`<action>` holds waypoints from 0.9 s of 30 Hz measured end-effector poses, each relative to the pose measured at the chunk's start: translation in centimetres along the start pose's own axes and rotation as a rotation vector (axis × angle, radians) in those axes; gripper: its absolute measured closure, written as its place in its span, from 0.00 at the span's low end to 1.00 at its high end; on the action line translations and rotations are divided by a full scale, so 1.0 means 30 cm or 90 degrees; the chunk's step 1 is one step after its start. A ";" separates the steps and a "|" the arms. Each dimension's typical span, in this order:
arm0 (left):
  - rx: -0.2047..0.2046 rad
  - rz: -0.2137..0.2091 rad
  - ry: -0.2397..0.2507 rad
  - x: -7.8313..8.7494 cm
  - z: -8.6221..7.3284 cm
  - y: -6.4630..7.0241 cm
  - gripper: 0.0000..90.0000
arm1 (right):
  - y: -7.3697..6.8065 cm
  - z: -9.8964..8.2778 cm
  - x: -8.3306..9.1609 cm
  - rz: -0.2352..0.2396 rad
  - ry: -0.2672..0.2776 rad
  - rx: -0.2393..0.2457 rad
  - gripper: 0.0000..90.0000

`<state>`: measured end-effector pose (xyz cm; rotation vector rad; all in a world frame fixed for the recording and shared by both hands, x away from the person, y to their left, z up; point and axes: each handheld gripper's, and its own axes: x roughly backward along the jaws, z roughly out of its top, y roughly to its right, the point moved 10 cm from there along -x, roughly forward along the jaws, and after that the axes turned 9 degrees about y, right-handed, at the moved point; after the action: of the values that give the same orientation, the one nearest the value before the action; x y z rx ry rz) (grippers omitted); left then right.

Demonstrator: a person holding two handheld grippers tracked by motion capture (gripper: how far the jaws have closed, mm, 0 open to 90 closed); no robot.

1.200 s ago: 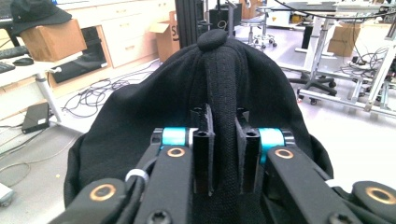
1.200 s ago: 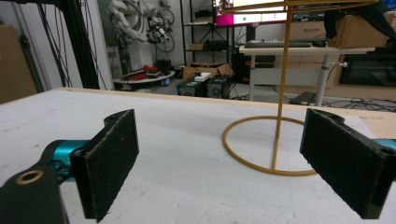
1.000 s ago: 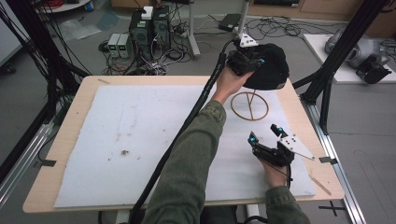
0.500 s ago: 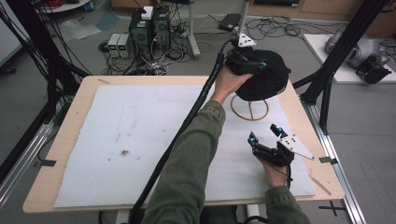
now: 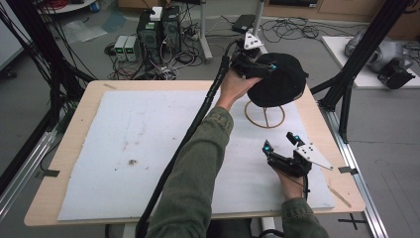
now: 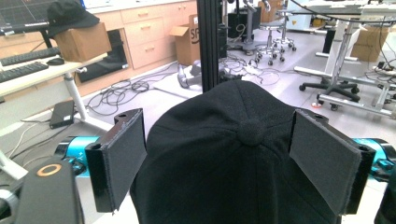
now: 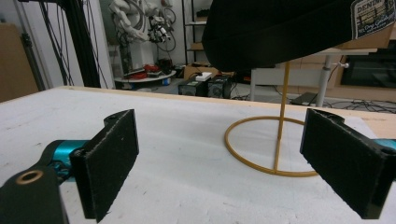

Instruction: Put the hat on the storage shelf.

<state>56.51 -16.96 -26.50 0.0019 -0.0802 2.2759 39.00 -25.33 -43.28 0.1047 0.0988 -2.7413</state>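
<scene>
Two hand-held grippers are seen in the high view above a wooden worktop (image 5: 79, 106) covered by a white mat (image 5: 143, 148). The left hand-held gripper (image 5: 262, 67) is held at the far right, against the near-left side of a black cap (image 5: 280, 79), which sits on top of a yellow wire stand (image 5: 265, 115). The right hand-held gripper (image 5: 281, 141) is held low over the mat at the near right, well apart from the stand, with its jaws spread.

In the left gripper view, the cap (image 6: 233, 154) lies between the two black pads (image 6: 123, 158), which stand apart on either side of its crown; contact cannot be told.

In the right gripper view, the jaws are wide apart with nothing between them. Beyond them the stand's ring (image 7: 273, 144) rests on the mat, and the cap (image 7: 280, 30) sits atop its upright rod.
</scene>
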 end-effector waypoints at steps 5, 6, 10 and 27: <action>-0.002 -0.001 -0.010 0.044 0.000 -0.014 0.22 | 0.002 0.001 -0.001 -0.001 0.002 0.001 0.12; -0.003 0.001 -0.009 0.053 0.003 -0.016 0.22 | 0.002 0.001 -0.001 -0.003 0.002 0.002 0.12; -0.016 0.006 -0.004 0.091 0.010 -0.017 0.21 | 0.004 0.000 -0.002 -0.003 0.000 0.003 0.12; -0.027 0.015 0.013 0.304 0.016 -0.068 0.20 | -0.001 -0.008 -0.009 -0.005 -0.006 0.006 0.12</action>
<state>52.11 -8.74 -25.63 -0.0451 -0.1177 2.2970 39.25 -25.18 -43.49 0.0933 0.0841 -2.7493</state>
